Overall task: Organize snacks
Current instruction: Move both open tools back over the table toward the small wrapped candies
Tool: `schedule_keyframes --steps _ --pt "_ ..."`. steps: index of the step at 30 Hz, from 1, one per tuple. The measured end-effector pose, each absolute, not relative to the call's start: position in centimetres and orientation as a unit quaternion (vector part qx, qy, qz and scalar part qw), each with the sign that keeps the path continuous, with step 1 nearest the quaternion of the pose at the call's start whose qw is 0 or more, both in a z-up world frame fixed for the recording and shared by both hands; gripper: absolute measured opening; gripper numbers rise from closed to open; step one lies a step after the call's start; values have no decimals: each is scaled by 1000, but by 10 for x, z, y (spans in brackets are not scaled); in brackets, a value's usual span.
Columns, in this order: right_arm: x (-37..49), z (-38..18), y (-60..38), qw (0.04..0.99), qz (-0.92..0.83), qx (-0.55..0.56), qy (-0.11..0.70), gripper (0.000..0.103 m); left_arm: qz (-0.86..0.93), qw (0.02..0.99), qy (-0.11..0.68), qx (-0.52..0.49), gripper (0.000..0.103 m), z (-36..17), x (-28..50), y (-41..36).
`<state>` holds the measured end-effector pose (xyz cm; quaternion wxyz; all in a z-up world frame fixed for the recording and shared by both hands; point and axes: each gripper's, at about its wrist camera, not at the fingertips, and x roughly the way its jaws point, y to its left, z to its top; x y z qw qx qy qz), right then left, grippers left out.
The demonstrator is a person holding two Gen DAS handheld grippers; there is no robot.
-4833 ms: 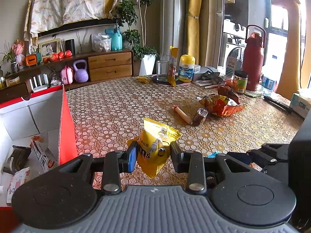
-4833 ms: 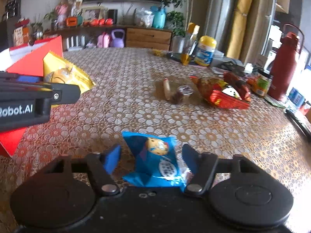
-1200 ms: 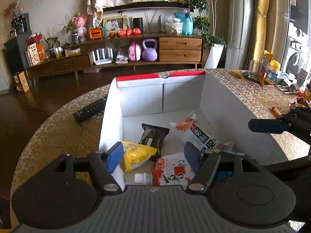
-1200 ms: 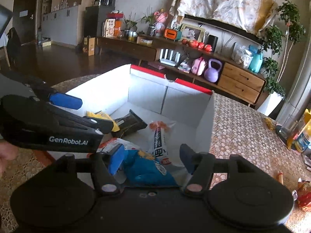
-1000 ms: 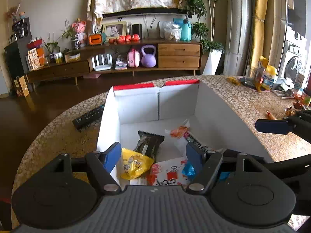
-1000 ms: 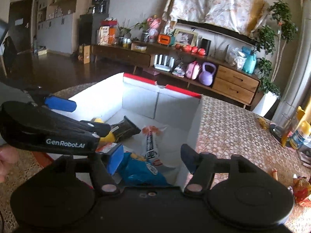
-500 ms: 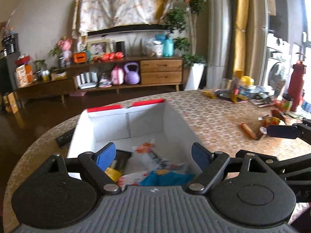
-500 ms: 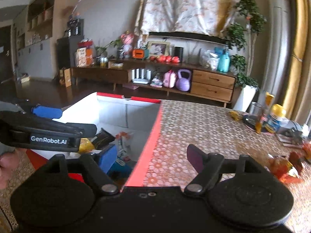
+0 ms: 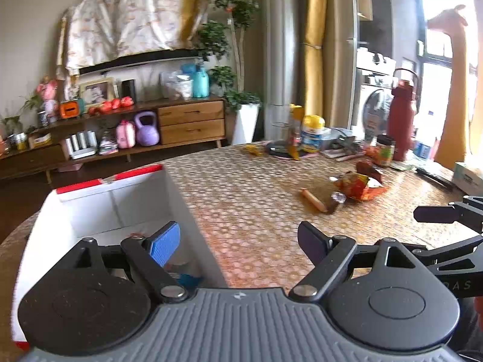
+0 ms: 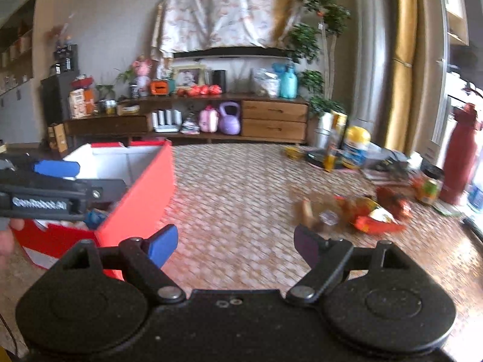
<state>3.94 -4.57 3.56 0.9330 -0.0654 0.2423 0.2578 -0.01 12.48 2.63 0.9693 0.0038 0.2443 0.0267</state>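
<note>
Red bottle [image 9: 401,114] on table [image 9: 256,199]; purple kettlebell [image 9: 146,129] on sideboard [image 9: 190,120].

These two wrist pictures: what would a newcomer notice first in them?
First the two open, empty grippers, left and right, the right one's jaws opening. Next the red and white box at the table's left edge. Then the loose snacks on the patterned table, an orange bag beside a sausage stick.

Open patterned table [image 9: 247,199] between the box and the snack pile: free passage. Box [image 10: 145,193] wall blocks the left. Sausage stick [image 9: 314,200] and orange wrapper [image 9: 359,185] lie ahead right; bottles [image 9: 401,114] crowd the far edge.
</note>
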Motion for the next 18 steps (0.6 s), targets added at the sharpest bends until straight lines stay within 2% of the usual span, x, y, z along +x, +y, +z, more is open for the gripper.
schedule_keyframes --steps 14,18 --pt "36 -11 -118 936 191 -60 290 83 -22 962 271 20 85 6 19 86" --pt "39 -22 -125 934 191 -55 298 79 -32 960 278 28 85 2 21 76"
